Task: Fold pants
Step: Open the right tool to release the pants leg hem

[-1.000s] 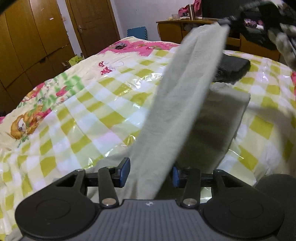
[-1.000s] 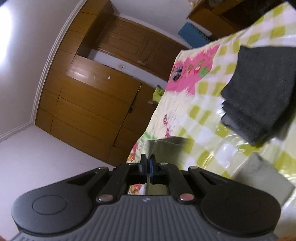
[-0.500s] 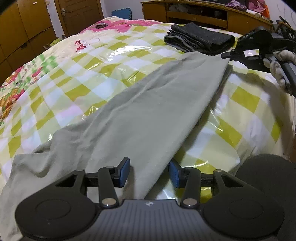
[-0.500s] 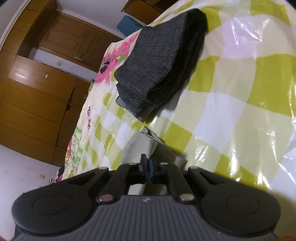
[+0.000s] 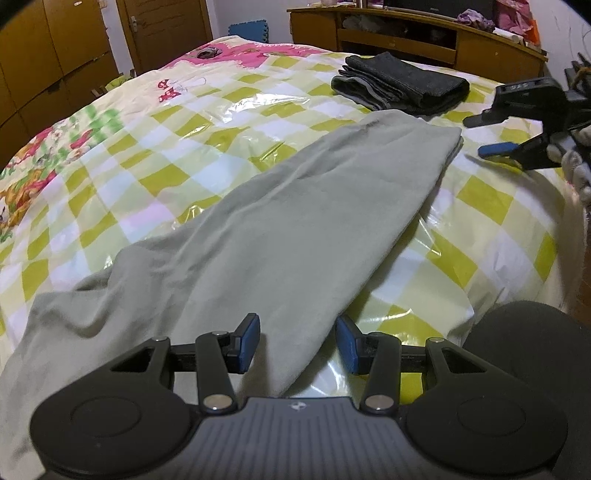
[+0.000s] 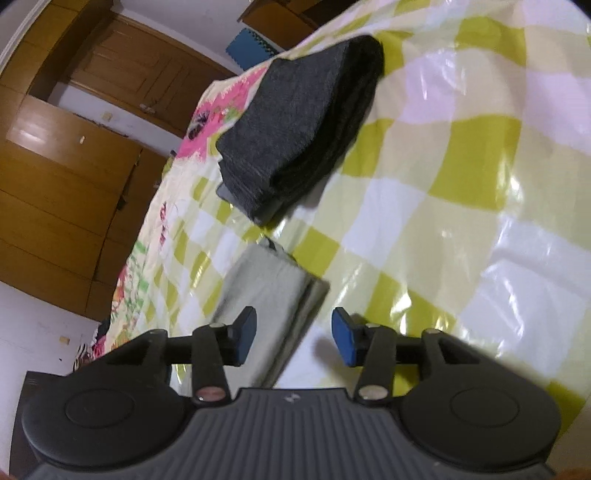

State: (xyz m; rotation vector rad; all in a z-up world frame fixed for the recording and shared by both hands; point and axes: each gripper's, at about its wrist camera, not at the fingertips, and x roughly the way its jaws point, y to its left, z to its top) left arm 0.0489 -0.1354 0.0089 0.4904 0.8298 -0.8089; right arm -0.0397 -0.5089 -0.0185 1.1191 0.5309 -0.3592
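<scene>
The light grey-green pants (image 5: pixel 288 229) lie flat along the checked bed cover (image 5: pixel 184 155), running from the near left to the far right. My left gripper (image 5: pixel 298 345) is open, its blue pads astride the near edge of the pants. My right gripper (image 6: pixel 293 334) is open and empty just off the pants' far end (image 6: pixel 266 284); it also shows at the right of the left wrist view (image 5: pixel 517 136), held in a gloved hand.
A folded dark grey garment (image 5: pixel 399 86) lies on the bed beyond the pants, also in the right wrist view (image 6: pixel 295 129). A wooden shelf unit (image 5: pixel 424 33) stands behind the bed; wooden wardrobes and a door (image 5: pixel 162 33) are at the left.
The pants came down from hanging in the air to lying flat on the bed. My right gripper opened and let go of their far end, then drew back a little.
</scene>
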